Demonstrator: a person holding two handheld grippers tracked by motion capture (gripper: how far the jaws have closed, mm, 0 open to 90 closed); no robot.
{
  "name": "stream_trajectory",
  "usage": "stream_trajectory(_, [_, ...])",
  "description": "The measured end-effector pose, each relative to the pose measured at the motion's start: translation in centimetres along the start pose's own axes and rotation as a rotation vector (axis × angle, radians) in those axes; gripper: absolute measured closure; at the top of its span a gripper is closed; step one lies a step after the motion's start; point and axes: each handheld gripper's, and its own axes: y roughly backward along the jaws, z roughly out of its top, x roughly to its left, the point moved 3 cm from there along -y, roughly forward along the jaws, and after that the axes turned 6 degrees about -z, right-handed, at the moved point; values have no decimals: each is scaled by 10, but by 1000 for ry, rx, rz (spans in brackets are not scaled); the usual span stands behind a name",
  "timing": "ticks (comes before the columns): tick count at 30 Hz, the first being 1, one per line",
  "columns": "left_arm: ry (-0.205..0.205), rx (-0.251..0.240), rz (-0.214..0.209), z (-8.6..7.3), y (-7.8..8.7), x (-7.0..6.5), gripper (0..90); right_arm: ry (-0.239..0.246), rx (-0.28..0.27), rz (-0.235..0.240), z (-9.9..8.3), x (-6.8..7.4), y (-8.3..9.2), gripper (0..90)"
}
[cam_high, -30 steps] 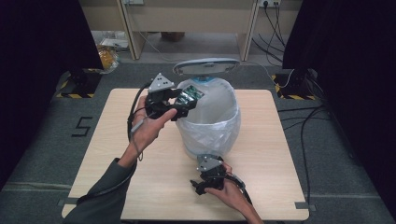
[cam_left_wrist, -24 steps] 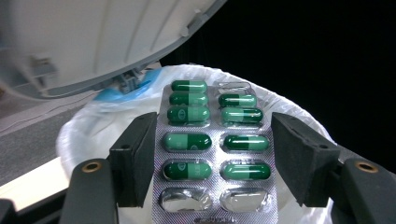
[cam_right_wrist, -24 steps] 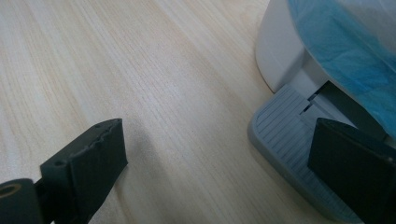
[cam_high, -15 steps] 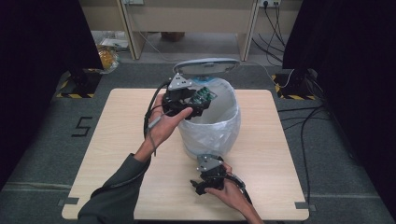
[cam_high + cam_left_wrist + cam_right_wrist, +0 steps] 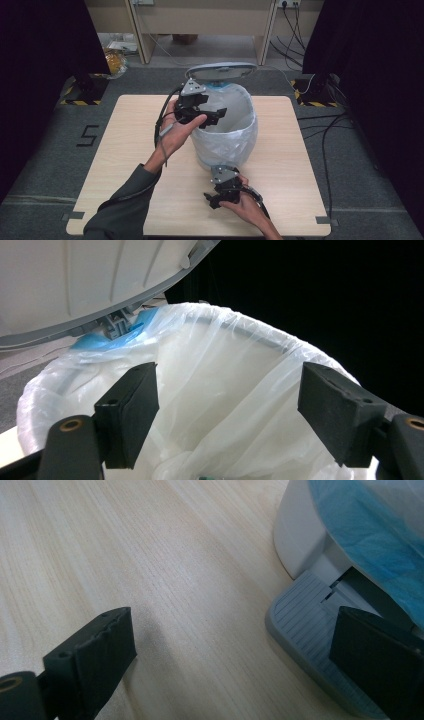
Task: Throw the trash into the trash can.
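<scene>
- A white pedal bin [image 5: 225, 150] stood near the middle of the wooden table [image 5: 125, 165], its grey lid [image 5: 221, 71] raised and tilted back.
- A clear plastic liner [image 5: 235, 142] was folded over the bin's rim and hung down the outside; a blue bag [image 5: 135, 330] showed beneath it at the hinge side.
- The left gripper [image 5: 212, 116], held in the left hand [image 5: 175, 132], hovered over the near-left rim of the open bin, pointing into it. Its jaws stood wide apart with nothing between them [image 5: 227, 405].
- A small dark green object [image 5: 210, 477] lay at the bottom of the liner; what it was could not be told.
- The right gripper [image 5: 214, 200], held in the right hand [image 5: 245, 202], rested low over the table just in front of the bin.
- Its jaws were spread wide and empty [image 5: 232, 655], one over bare wood, the other over the ribbed grey foot pedal [image 5: 305, 625] at the bin's base.
</scene>
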Motion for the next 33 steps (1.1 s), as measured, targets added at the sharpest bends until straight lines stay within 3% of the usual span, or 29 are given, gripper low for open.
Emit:
stream_trajectory(6, [-1, 7, -2, -4, 11, 1, 220, 2, -1, -2, 0, 0, 0, 44])
stream_trajectory(17, [2, -39, 9, -12, 44, 9, 171, 1, -1, 0, 0, 0, 0, 44])
stream_trajectory(27, [40, -84, 36, -26, 82, 26, 154, 0, -1, -1, 0, 0, 0, 43])
stream_trajectory(33, [65, -90, 57, -41, 97, 37, 150, 0, -1, -2, 0, 0, 0, 43])
